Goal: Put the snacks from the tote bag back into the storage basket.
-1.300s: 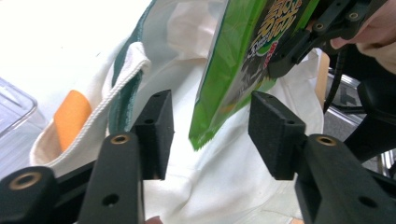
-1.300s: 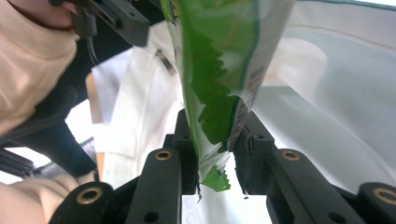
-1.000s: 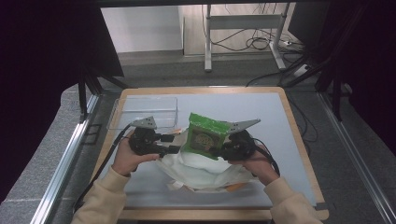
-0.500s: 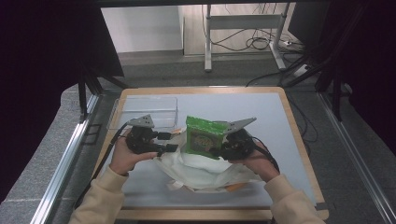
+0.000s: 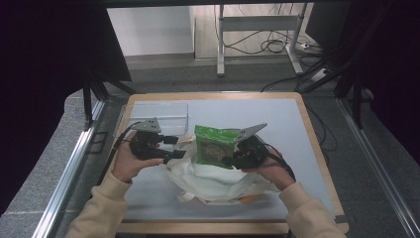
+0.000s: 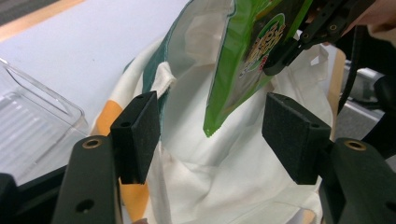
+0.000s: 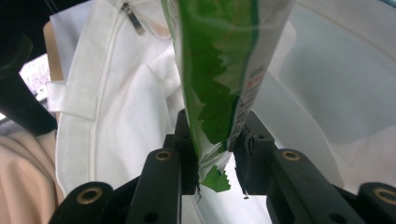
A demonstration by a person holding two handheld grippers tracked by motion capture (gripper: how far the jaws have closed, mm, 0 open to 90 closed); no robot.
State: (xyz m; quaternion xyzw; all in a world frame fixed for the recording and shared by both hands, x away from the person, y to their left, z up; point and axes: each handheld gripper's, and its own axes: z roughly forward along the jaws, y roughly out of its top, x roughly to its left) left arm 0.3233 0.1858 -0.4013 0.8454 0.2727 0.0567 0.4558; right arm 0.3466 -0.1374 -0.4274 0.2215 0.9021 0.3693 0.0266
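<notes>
Here, near the middle of the high view, the right gripper (image 5: 233, 154) pinches one edge of a green snack bag (image 5: 214, 145) and holds it upright above a white cloth bag (image 5: 218, 182) lying on the table (image 5: 277, 114). The left gripper (image 5: 179, 146), left of centre, has just been opening; its jaws stand spread, with only the cloth bag and the snack bag's corner beyond them. A clear tray (image 5: 161, 116) sits in the upper left.
</notes>
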